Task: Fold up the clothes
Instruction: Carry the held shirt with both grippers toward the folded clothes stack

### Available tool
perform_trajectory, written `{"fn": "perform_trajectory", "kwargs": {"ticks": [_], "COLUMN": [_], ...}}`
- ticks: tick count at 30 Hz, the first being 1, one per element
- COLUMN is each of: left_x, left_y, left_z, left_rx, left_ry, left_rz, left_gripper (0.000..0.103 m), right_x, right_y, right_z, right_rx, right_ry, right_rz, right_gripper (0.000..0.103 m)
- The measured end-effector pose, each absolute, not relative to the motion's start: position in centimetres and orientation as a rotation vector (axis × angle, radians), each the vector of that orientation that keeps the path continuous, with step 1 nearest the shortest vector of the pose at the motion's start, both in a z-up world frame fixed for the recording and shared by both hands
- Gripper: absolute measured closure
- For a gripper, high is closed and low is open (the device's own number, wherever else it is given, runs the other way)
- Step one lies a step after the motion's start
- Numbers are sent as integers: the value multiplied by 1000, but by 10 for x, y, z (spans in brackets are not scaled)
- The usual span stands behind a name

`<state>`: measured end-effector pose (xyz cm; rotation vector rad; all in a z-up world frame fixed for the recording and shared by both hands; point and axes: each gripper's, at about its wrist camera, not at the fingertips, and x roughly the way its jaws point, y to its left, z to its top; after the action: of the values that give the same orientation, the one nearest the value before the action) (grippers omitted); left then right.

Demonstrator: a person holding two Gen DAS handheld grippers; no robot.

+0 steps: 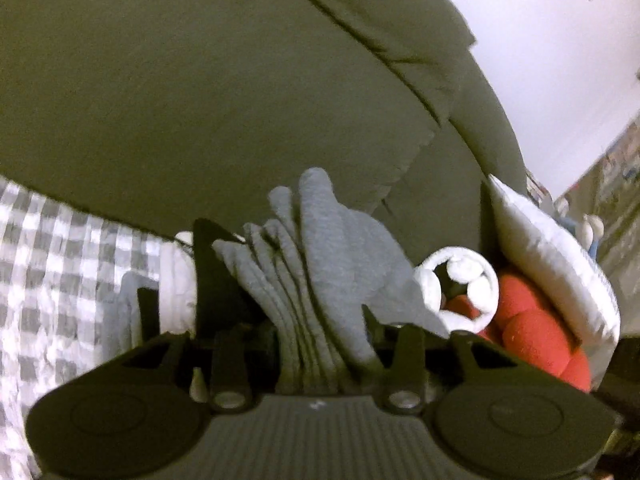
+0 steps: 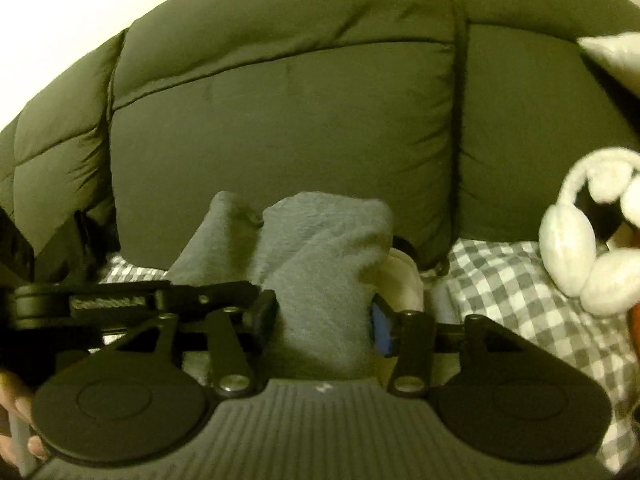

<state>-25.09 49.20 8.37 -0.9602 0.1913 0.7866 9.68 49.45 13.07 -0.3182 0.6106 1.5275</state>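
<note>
Gripping a folded grey garment, the right gripper has its black pad on one side and its blue-faced pad on the other, both against the cloth, which rises between them as a thick bundle. In the left wrist view the left gripper likewise has the same grey garment bunched in several stacked folds between its fingers; whether the pads press firmly is hard to tell, since one finger is hidden behind the fabric. The garment stands over the checked grey-and-white sheet, near the sheet's far edge where it meets the dark olive cushioned backrest. The other gripper's black body crosses the left of the right wrist view, just beside the garment; a raised marking on it is too blurred to read. Part of a hand shows at the lower left corner. Toward the sheet's right side lies a white plush item; in the left wrist view it sits against a red rounded cushion and a white pillow. No legible brand, label or writing appears anywhere.
</note>
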Motion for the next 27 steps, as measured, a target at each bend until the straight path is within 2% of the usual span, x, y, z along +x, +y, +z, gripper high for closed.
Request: {"fn": "perform_trajectory", "kwargs": {"ticks": [6, 7, 8, 10, 13, 15, 19, 27], "left_x": [-274, -280, -285, -284, -271, -256, -231, -232], "left_y": [481, 477, 475, 473, 473, 470, 471, 466], "left_z": [102, 106, 112, 125, 139, 137, 119, 95], "left_rx": [-906, -886, -858, -795, -701, -620, -525, -494], "left_ry": [170, 153, 133, 105, 94, 128, 256, 291], "left_rz": [863, 885, 909, 906, 864, 859, 888, 947], "left_gripper": [61, 61, 61, 61, 62, 62, 70, 73], "right_x": [99, 98, 96, 90, 79, 77, 71, 78], "right_y": [474, 471, 470, 469, 471, 474, 483, 486], "right_z": [149, 152, 154, 157, 158, 155, 145, 125], "right_rx": [-203, -194, -200, -230, -252, -282, -364, -310], "right_ry": [504, 495, 482, 458, 462, 470, 498, 541], "right_rz": [1493, 1492, 1484, 1463, 1479, 1489, 1442, 1433], "right_gripper": [46, 48, 56, 64, 70, 71, 70, 69]}}
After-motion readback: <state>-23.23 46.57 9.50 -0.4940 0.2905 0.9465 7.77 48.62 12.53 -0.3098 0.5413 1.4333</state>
